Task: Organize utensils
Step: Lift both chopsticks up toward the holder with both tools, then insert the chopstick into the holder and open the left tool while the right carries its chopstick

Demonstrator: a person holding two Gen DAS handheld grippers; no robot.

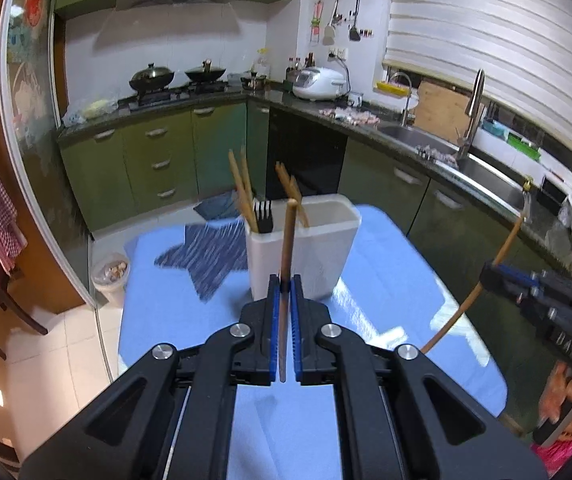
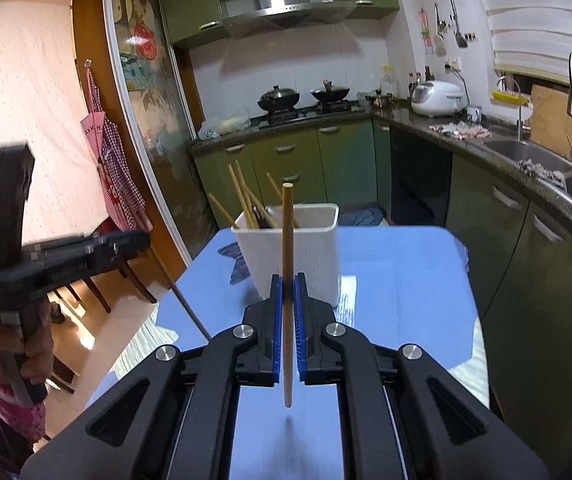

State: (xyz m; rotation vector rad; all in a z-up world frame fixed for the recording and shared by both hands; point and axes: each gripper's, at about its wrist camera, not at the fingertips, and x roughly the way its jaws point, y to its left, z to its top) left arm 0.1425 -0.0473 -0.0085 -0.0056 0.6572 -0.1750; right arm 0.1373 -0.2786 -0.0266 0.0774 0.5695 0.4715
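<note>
A white utensil holder stands on the blue table; it also shows in the right wrist view. Several wooden chopsticks and a black fork stand in it. My left gripper is shut on a wooden chopstick, held upright just in front of the holder. My right gripper is shut on another wooden chopstick, upright before the holder. The right gripper appears at the right of the left wrist view; the left gripper appears at the left of the right wrist view.
A dark blue star-shaped mat lies on the table left of the holder. A bin stands on the floor by the table's far left corner. Green cabinets, a stove with pans and a sink line the walls.
</note>
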